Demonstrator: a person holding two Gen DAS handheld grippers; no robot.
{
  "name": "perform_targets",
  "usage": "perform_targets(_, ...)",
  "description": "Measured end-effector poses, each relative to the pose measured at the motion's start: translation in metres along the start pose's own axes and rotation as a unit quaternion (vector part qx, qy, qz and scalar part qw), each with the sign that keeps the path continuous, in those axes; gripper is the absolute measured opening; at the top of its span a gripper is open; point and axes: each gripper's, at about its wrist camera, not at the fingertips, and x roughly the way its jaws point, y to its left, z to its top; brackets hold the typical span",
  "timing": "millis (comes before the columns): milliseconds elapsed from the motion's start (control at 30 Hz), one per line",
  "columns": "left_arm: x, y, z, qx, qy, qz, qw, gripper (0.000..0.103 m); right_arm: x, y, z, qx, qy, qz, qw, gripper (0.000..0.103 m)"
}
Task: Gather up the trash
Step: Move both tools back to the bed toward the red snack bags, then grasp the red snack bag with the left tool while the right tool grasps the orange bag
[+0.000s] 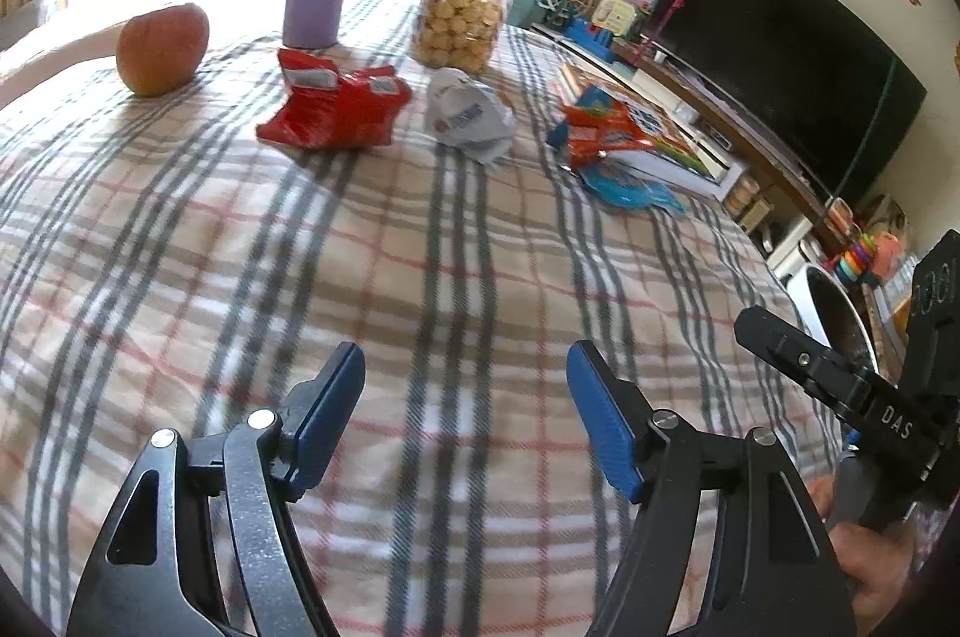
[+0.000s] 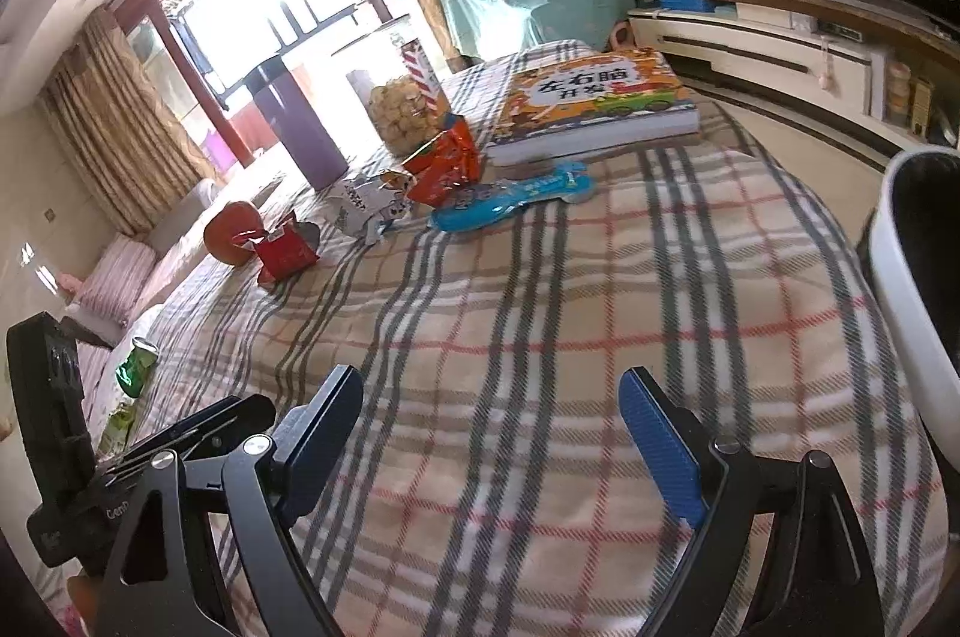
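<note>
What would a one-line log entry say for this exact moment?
stage: approach | left claw: open, empty | right claw: open, empty | trash on table: red wrapper, white wrapper, orange wrapper, blue wrapper | bin: right of table

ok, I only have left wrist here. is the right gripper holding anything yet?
Observer: No. The right gripper is open, with nothing between its fingers, over bare plaid cloth.
Operator: Any trash off the table that I can't see?
Observer: Yes. What looks like a green can lies past the table's left edge, below the striped cushion.
Operator: Blue wrapper by the book, is it pinned under it?
Observer: It doesn't look pinned. The blue wrapper lies flat on the cloth in front of the book, at most touching its near edge.
</note>
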Motion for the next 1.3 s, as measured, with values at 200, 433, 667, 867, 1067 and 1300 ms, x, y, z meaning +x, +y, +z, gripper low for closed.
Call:
perform_targets(200,0.005,0.012,0.02,-0.002,-0.008,0.023,0.9997,0.075,0.017,0.011,0.018,-0.021,0.001,0.005,1.0,0.089)
perform_targets(433,0.017,0.022,0.051,-0.001,-0.027,0.046,0.9986,0.077,0.037,0.016,0.045,-0.019,-0.007,0.019,1.0,0.089)
perform_targets(667,0.041,0.037,0.08,-0.009,-0.034,0.068,0.997,0.078,0.067,0.02,0.071,-0.017,-0.014,0.013,1.0,0.089)
perform_targets(867,0.056,0.043,0.096,-0.001,-0.052,0.084,0.9951,0.078,0.092,0.022,0.086,-0.017,-0.008,0.009,1.0,0.089)
perform_targets(1067,0.078,0.049,0.102,0.009,-0.03,0.071,0.997,0.03,0.114,0.025,0.096,-0.028,-0.006,-0.007,1.0,0.079)
perform_targets(1300,0.067,0.044,0.095,0.018,-0.043,0.056,0.9973,0.013,0.107,0.019,0.089,-0.02,-0.003,0.002,1.0,0.011)
